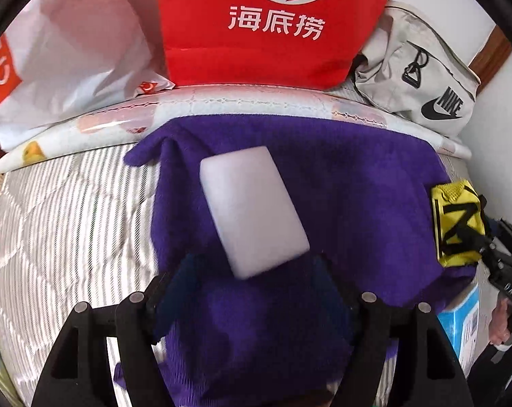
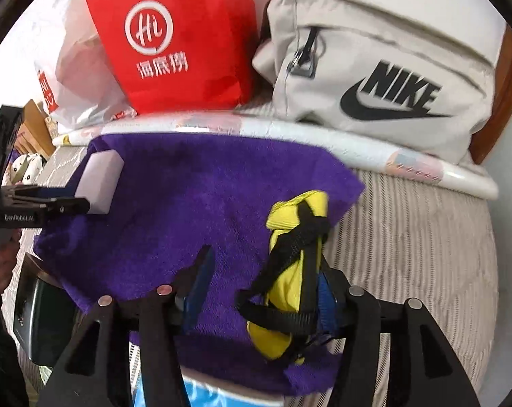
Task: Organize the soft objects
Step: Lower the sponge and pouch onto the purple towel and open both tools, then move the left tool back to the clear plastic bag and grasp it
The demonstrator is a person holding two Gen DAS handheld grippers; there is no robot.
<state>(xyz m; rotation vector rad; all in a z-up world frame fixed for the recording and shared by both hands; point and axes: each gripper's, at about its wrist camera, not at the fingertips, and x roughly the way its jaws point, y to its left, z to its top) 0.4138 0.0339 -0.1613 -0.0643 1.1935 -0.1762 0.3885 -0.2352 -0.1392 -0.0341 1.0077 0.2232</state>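
Observation:
A purple towel [image 1: 340, 203] lies spread on the striped bed; it also shows in the right wrist view [image 2: 188, 203]. A white foam block [image 1: 252, 210] rests on it, its near end between the open jaws of my left gripper [image 1: 256, 271]. In the right wrist view the white block [image 2: 101, 179] sits at the left gripper's tip. My right gripper [image 2: 266, 278] is open; a yellow pouch with black straps [image 2: 296, 271] lies against its right finger [image 2: 327, 302]. The pouch [image 1: 456, 224] also shows at the right in the left wrist view.
A red paper bag [image 1: 273, 23] and a white plastic bag [image 1: 73, 54] stand behind the towel. A grey Nike bag [image 2: 385, 74] lies at the back right. A rolled patterned sheet [image 1: 256, 101] runs along the towel's far edge. A blue box [image 1: 459, 325] sits near right.

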